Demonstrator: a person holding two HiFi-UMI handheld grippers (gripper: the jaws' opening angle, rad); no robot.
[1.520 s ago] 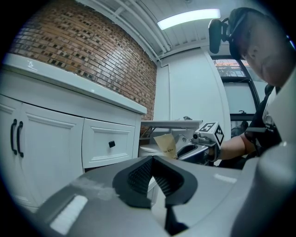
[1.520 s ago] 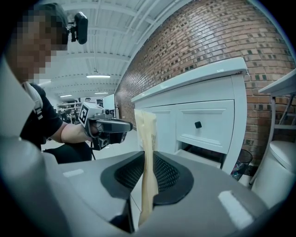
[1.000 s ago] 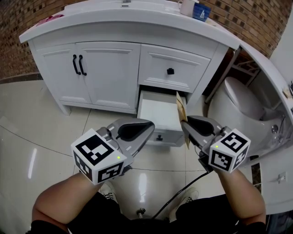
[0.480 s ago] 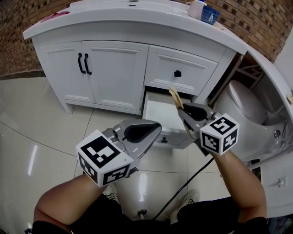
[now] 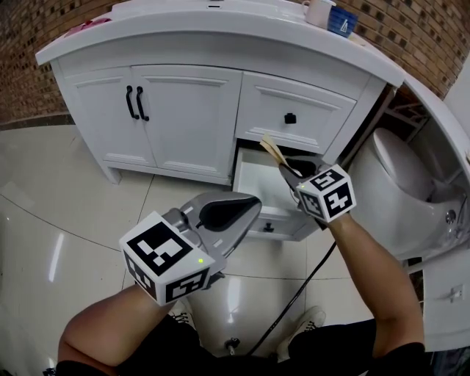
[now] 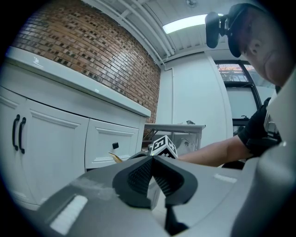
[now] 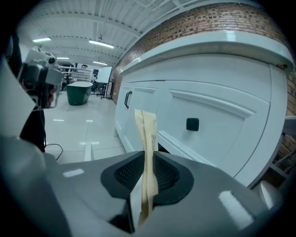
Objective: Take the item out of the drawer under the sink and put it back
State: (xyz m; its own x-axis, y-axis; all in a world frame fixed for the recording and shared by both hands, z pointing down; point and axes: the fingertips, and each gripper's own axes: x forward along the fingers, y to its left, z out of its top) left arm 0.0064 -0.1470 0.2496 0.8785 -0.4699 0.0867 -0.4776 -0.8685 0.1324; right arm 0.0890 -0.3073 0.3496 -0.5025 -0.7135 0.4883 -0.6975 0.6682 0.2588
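A flat tan packet [image 7: 147, 139] is gripped between the jaws of the right gripper [image 7: 145, 173] over the open drawer [image 5: 253, 183]; the left gripper [image 6: 151, 159] is closed on nothing.

Envelope [image 5: 272, 151] above open bottom drawer [image 5: 255, 183]

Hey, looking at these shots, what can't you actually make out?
- Drawer inside, head view: the right gripper and its packet cover the right part, so anything lying there is hidden.
- Packet's print, right gripper view: too small and blurred to read.
- Packet's lower end, right gripper view: hidden between the jaws.
- Mug, head view: cut off by the top edge.
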